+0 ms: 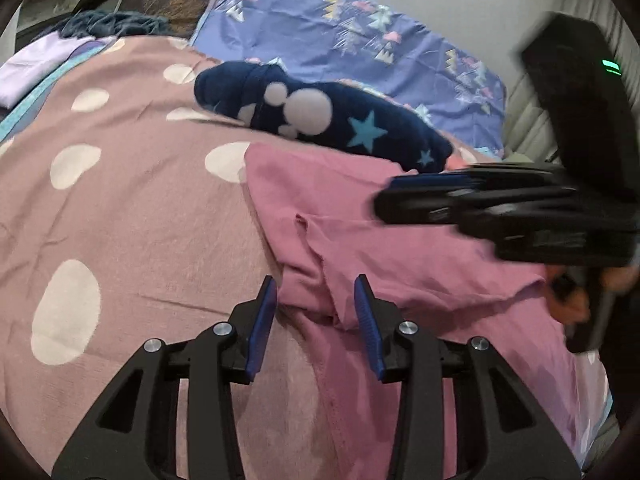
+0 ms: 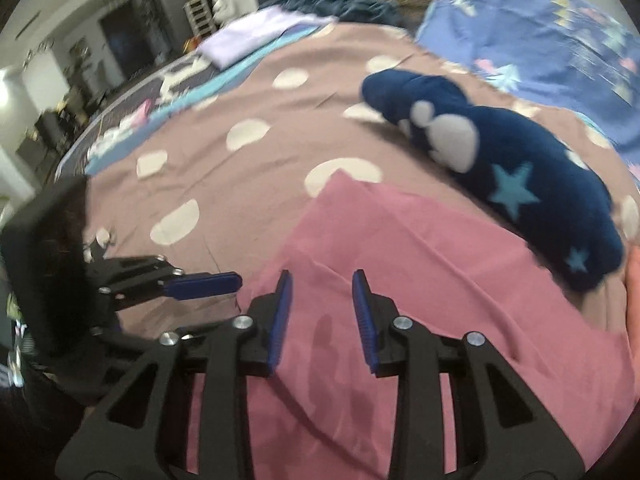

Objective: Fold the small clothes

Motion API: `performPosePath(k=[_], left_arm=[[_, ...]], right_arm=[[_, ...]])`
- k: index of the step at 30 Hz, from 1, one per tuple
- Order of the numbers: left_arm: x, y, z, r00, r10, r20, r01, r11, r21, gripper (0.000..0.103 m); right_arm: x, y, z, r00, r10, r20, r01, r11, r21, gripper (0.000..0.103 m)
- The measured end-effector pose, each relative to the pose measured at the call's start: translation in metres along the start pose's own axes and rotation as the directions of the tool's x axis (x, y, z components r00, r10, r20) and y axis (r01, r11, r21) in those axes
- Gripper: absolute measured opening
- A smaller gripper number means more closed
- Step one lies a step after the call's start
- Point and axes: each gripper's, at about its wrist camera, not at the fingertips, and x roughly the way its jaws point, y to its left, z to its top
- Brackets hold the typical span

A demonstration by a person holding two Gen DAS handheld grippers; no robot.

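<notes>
In the left wrist view we look along our left gripper [image 1: 316,304] at a pink garment [image 1: 400,248] spread on a dusty-rose bedspread with pale dots [image 1: 120,200]. The garment lies mostly flat but creased, with a loose ridge of cloth running toward us; we judge the folding is barely started. Beyond it sits a rolled navy piece with stars [image 1: 320,116], and a lilac folded item [image 1: 36,68] lies at the far left. Our left gripper is open, fingers well apart, nothing between them; its right finger sits over the pink ridge, though we cannot tell if it touches. Our right gripper [image 1: 404,196] crosses in from the right, blurred.

In the right wrist view our right gripper [image 2: 322,308] hangs over the pink garment [image 2: 420,272], spread apart and empty. The left gripper [image 2: 204,284] shows at the left over the garment's edge. The navy piece [image 2: 500,176] lies just beyond the garment.
</notes>
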Motion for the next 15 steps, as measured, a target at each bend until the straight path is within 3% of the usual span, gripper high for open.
performPosePath(k=[7, 11, 14, 15], left_arm=[[0.005, -0.026, -0.011, 0.996, -0.066, -0.052, 0.072, 0.991, 0.116, 0.035], [0.013, -0.019, -0.011, 0.995, -0.066, -0.076, 0.072, 0.994, 0.085, 0.035], [0.013, -0.008, -0.009, 0.994, -0.089, -0.062, 0.091, 0.995, 0.031, 0.035], [0.015, -0.005, -0.008, 0.993, -0.099, -0.063, 0.100, 0.995, 0.017, 0.035]], right_arm=[[0.031, 0.011, 0.002, 0.996, -0.038, -0.084, 0.029, 0.994, -0.107, 0.042], [0.041, 0.006, -0.001, 0.992, -0.047, -0.118, 0.033, 0.992, -0.121, 0.043], [0.047, 0.005, -0.002, 0.991, -0.047, -0.128, 0.031, 0.992, -0.123, 0.007], [0.045, 0.005, -0.002, 0.993, -0.041, -0.115, 0.027, 0.992, -0.122, 0.002]])
